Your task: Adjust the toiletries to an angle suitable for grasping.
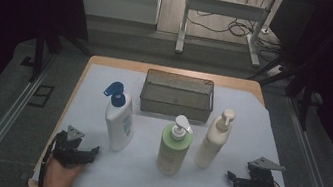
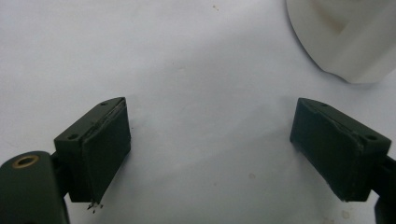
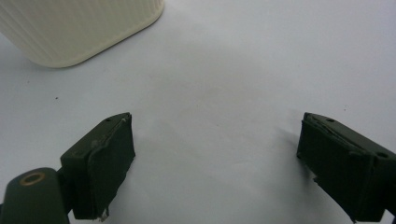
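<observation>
Because the three tall plastic pump bottles, blue-capped white (image 1: 118,121), green (image 1: 174,148) and cream (image 1: 212,140), stand upright between the empty, wide-jawed left gripper (image 1: 92,151) and right gripper (image 1: 231,176), a sideways nudge could topple one.

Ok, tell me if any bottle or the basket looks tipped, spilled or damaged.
Nothing stands out. The blue-pump bottle, green bottle and cream bottle all stand upright on the white sheet, with no spill visible. The wire basket sits level behind them. Both grippers rest open, apart from everything.
</observation>
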`<state>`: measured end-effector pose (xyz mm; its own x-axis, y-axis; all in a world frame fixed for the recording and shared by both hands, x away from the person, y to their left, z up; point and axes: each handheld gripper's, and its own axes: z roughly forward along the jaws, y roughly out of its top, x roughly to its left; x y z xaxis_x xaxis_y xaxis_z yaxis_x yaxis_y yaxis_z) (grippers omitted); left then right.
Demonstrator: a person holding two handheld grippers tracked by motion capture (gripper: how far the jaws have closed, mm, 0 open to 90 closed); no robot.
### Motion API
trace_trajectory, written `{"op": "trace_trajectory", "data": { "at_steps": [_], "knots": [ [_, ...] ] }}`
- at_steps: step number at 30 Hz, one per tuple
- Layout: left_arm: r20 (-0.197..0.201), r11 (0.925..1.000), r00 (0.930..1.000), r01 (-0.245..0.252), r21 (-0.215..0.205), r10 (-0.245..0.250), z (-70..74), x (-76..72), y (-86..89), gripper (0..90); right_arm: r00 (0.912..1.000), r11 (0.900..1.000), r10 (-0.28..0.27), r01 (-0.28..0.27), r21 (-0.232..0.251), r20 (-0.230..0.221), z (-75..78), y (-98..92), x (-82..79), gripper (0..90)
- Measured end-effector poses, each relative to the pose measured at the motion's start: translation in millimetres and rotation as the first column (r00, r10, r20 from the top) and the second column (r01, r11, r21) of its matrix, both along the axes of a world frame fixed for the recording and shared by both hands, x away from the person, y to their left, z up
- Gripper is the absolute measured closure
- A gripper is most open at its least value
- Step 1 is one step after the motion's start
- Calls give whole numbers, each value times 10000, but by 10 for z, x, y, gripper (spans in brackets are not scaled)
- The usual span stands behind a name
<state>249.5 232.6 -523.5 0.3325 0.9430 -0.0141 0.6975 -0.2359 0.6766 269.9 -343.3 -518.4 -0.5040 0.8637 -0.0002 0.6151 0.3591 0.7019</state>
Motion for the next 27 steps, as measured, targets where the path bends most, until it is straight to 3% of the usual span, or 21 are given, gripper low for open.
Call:
{"op": "trace_trajectory", "data": {
  "at_steps": [18,27],
  "knots": [
    [2,10000,10000,3,-4,-3,0,0,1,122,10000,9999,-20,20,109,41,65,-9,-27,187],
    [7,10000,10000,0,-9,0,0,0,1,122,10000,9973,-96,97,724,-9,179,24,-53,246]
  ]
}}
